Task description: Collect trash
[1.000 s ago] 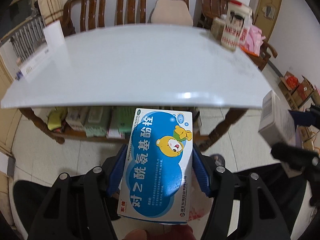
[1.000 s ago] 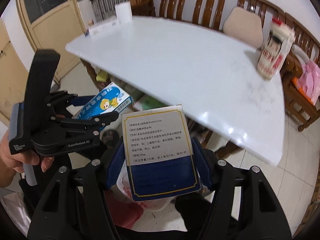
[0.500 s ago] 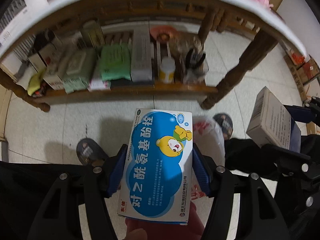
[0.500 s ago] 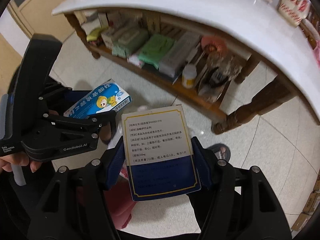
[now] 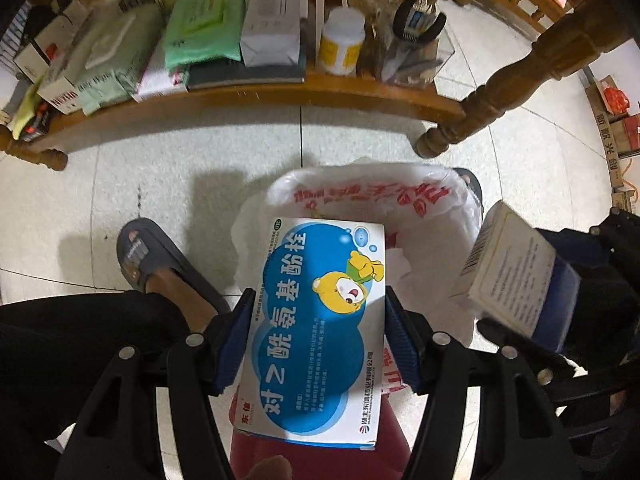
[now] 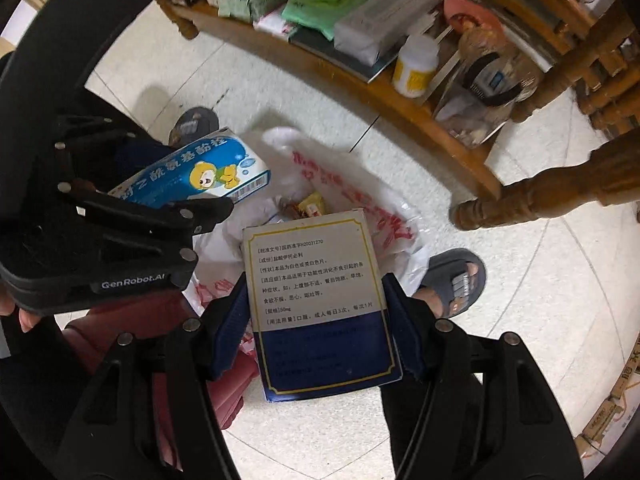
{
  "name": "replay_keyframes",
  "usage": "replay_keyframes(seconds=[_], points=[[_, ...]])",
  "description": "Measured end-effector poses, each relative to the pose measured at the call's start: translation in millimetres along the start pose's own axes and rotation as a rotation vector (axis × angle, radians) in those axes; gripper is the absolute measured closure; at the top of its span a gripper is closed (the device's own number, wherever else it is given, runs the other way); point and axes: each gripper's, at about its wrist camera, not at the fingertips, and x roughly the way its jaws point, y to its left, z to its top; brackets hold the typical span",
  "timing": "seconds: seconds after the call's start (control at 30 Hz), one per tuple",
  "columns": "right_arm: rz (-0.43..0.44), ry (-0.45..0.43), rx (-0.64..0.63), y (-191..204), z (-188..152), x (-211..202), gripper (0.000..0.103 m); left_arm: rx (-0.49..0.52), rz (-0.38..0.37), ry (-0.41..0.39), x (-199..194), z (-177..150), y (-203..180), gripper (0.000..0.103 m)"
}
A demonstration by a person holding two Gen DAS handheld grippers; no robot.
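My left gripper (image 5: 316, 336) is shut on a blue and white medicine box with a yellow bear (image 5: 316, 320), held above a white plastic bag with red print (image 5: 420, 208) that lines a red bin on the floor. My right gripper (image 6: 316, 328) is shut on a grey and dark blue medicine box (image 6: 316, 296), also above the bag (image 6: 360, 200). The right gripper's box shows in the left wrist view (image 5: 516, 276), and the left gripper's box in the right wrist view (image 6: 200, 176). Wrappers (image 6: 308, 204) lie inside the bag.
A wooden table shelf (image 5: 280, 92) holds boxes, green packs and a white bottle (image 5: 340, 44). A turned table leg (image 5: 500, 92) stands right of the bag. The person's feet in grey slippers (image 5: 156, 256) (image 6: 452, 280) flank the bin on the tiled floor.
Both grippers have tilted down from the tabletop to the floor and moved over the open bag, each still holding its box.
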Motion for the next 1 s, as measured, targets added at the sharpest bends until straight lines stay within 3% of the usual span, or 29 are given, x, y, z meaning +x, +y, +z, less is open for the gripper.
replay_keyframes(seconds=[0.37, 0.47, 0.53, 0.6, 0.7, 1.0], points=[[0.026, 0.077, -0.009, -1, -1, 38, 0.038, -0.019, -0.002, 0.066, 35, 5, 4, 0.042], [0.013, 0.079, -0.015, -2, 0, 42, 0.021, -0.021, 0.012, 0.067, 37, 6, 5, 0.04], [0.023, 0.077, -0.001, -4, 1, 42, 0.02, -0.026, 0.018, 0.065, 37, 7, 7, 0.03], [0.019, 0.08, 0.002, -6, 0, 43, 0.019, -0.033, 0.017, 0.058, 35, 7, 8, 0.028], [0.021, 0.081, 0.011, -9, -1, 44, 0.018, -0.042, 0.014, 0.053, 34, 7, 10, 0.016], [0.021, 0.067, 0.029, -11, -2, 38, 0.014, -0.069, 0.004, 0.04, 28, 8, 14, 0.011]])
